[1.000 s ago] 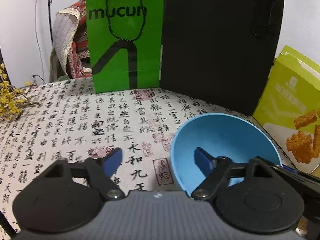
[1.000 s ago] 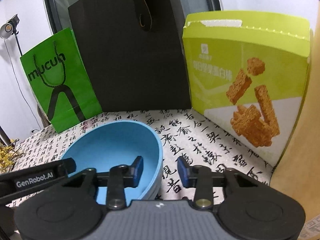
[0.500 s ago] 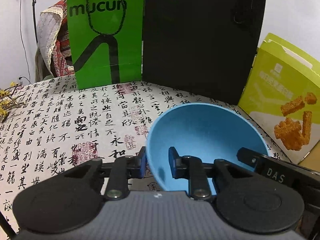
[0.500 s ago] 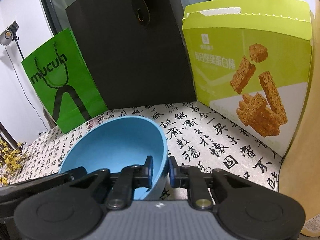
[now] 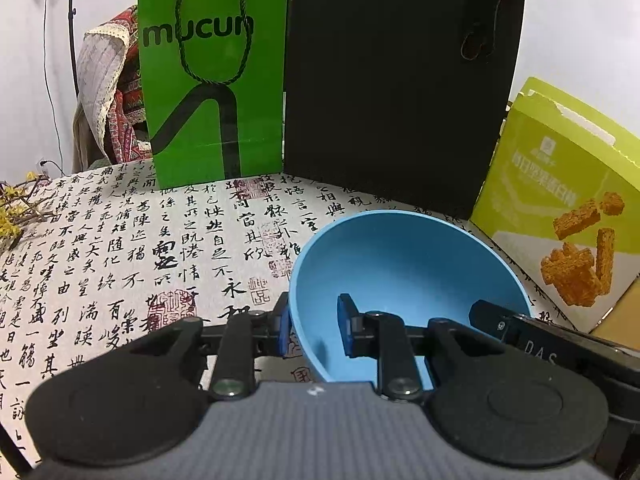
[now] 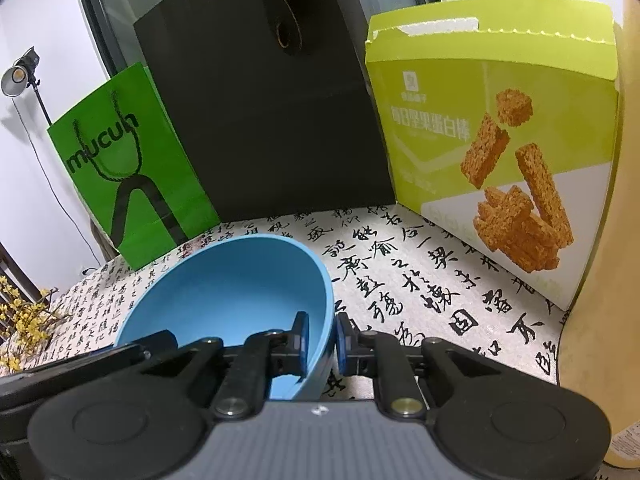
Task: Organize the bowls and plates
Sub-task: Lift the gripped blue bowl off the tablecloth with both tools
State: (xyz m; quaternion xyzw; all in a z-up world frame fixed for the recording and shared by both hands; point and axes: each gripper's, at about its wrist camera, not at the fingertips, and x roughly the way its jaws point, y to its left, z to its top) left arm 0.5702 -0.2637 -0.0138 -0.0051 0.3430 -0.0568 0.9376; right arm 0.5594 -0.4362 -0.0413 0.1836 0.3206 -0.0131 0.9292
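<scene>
A light blue bowl (image 5: 404, 276) sits over the calligraphy-print tablecloth (image 5: 120, 264), held from both sides. My left gripper (image 5: 314, 330) is shut on the bowl's left wall, one blue pad outside and one inside. In the right wrist view the same blue bowl (image 6: 232, 284) fills the lower left, and my right gripper (image 6: 322, 338) is shut on its right wall, again one pad inside and one outside. The right gripper's black body (image 5: 552, 350) shows at the bowl's far rim in the left wrist view. No plates are in view.
A green paper bag (image 5: 212, 80) and a black paper bag (image 5: 400, 84) stand at the back of the table. A lime snack box (image 6: 492, 120) stands at the right. Yellow dried flowers (image 5: 16, 208) lie at the left edge. A studio lamp (image 6: 20, 74) stands behind.
Both grippers closed onto the bowl's walls: a second ago their jaws stood apart around the rim. The left wrist view has shifted a little.
</scene>
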